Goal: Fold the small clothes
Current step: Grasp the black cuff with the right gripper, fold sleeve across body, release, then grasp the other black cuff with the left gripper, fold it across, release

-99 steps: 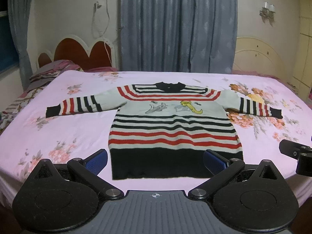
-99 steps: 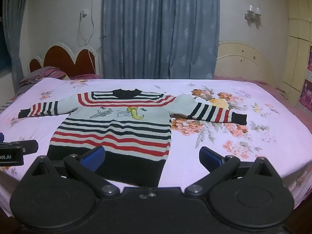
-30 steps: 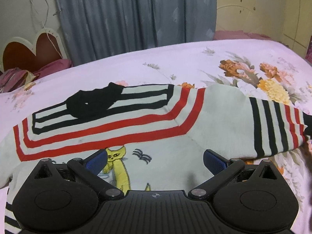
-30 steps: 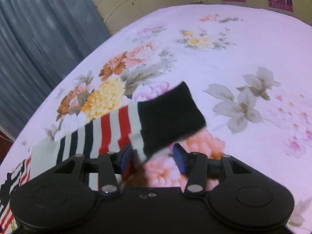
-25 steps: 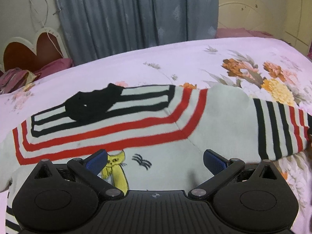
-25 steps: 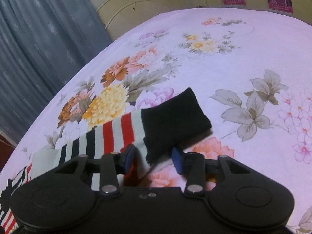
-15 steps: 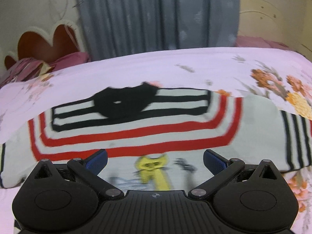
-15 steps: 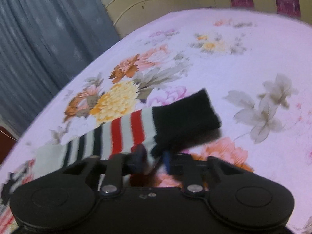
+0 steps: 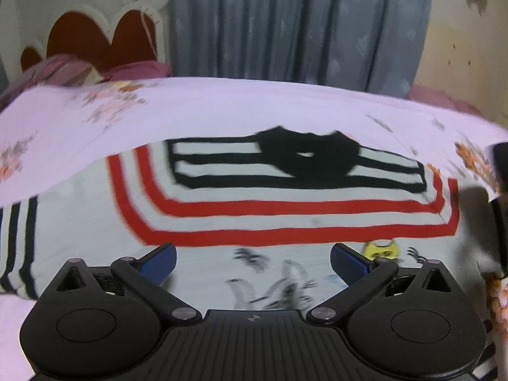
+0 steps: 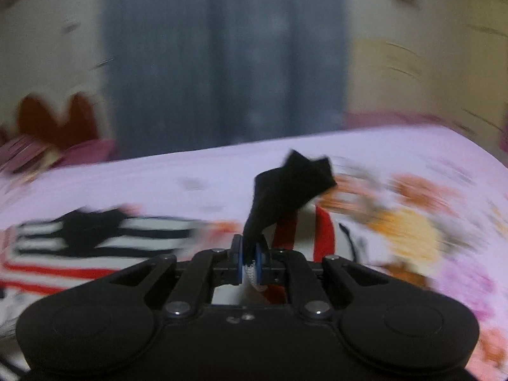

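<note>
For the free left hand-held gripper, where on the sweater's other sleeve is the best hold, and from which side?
Probably the striped end of the flat sleeve, approached from the outer side, low along the bedsheet: it is the sweater part farthest from the body, mirroring the right hand-held gripper, closing on the black cuff. The left hand-held gripper is open.

The sweater lies flat on the bed, collar toward the far side. Behind the bed hangs a curtain, with the headboard to its left. In the right wrist view, the cuff stands raised above the bed, right of the collar.
</note>
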Action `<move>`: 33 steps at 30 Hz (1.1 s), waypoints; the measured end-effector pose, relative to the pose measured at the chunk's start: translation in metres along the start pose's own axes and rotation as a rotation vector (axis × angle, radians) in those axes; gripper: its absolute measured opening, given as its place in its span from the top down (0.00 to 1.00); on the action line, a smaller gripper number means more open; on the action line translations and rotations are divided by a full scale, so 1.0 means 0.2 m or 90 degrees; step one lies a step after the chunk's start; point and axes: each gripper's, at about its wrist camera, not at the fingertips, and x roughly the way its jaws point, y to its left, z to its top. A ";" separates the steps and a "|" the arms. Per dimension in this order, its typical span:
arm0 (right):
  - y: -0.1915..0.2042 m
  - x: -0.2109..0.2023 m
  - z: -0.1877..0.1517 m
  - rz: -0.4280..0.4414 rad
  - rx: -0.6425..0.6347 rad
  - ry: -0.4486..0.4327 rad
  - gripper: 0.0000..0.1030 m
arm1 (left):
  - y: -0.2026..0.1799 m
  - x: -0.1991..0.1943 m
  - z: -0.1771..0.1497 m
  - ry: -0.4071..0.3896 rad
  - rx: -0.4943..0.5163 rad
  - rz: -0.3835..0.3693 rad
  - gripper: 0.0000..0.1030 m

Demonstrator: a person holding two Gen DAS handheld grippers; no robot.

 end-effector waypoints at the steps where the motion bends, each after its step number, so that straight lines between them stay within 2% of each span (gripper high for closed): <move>1: 0.15 0.02 -0.01 0.033 -0.028 0.006 0.93 | 0.07 -0.01 -0.01 -0.001 -0.011 -0.004 0.01; 5: 0.61 0.13 -0.10 0.129 -0.122 0.050 0.93 | 0.27 -0.02 -0.05 -0.002 -0.034 0.006 0.01; 7: 0.81 0.21 -0.20 0.168 -0.162 0.093 0.93 | 0.35 -0.01 -0.08 0.000 -0.048 0.009 0.01; 9: 0.96 0.26 -0.29 0.186 -0.191 0.131 0.92 | 0.42 -0.01 -0.10 0.005 -0.058 0.006 0.00; 10: 1.03 0.29 -0.35 0.183 -0.211 0.142 0.89 | 0.44 -0.01 -0.11 0.007 -0.063 0.002 0.01; 12: 1.08 0.26 -0.39 0.168 -0.234 0.120 0.85 | 0.46 -0.01 -0.11 0.005 -0.076 -0.018 0.01; 14: 1.10 0.24 -0.38 0.184 -0.223 0.124 0.69 | 0.44 -0.01 -0.10 -0.006 -0.086 -0.052 0.01; 16: 1.05 0.18 -0.36 0.189 -0.217 0.114 0.60 | 0.40 0.00 -0.08 -0.013 -0.091 -0.095 0.01; 18: 0.96 0.11 -0.31 0.172 -0.177 0.080 0.64 | 0.32 0.04 -0.05 -0.013 -0.093 -0.138 0.01; 20: 0.85 0.04 -0.25 0.155 -0.126 0.060 0.73 | 0.23 0.13 -0.03 0.014 -0.094 -0.171 0.21; 21: 0.79 0.00 -0.23 0.135 -0.104 0.046 0.74 | 0.19 0.19 -0.03 0.044 -0.100 -0.180 0.35; 22: 0.72 -0.02 -0.21 0.113 -0.089 0.035 0.76 | 0.15 0.25 -0.02 0.070 -0.107 -0.189 0.36; 24: 0.54 -0.08 -0.19 0.064 -0.053 0.010 0.76 | 0.09 0.35 -0.03 0.097 -0.110 -0.173 0.36; 27: 0.29 -0.12 -0.16 -0.018 0.017 0.001 0.80 | 0.02 0.41 -0.01 0.087 -0.103 -0.157 0.39; 28: 0.22 -0.11 -0.17 -0.039 0.040 0.008 0.82 | 0.00 0.41 -0.01 0.082 -0.090 -0.151 0.67; 29: 0.15 -0.10 -0.18 -0.059 0.066 0.020 0.84 | -0.03 0.42 0.01 0.081 -0.077 -0.152 0.91; 30: 0.08 -0.09 -0.20 -0.070 0.091 0.033 0.84 | -0.05 0.43 0.02 0.082 -0.072 -0.152 0.96; 31: 0.00 -0.08 -0.22 -0.077 0.126 0.048 0.84 | -0.06 0.40 0.03 0.066 -0.065 -0.147 0.97; 33: -0.10 -0.08 -0.25 -0.082 0.167 0.064 0.84 | -0.03 0.27 0.07 -0.007 -0.034 -0.127 0.97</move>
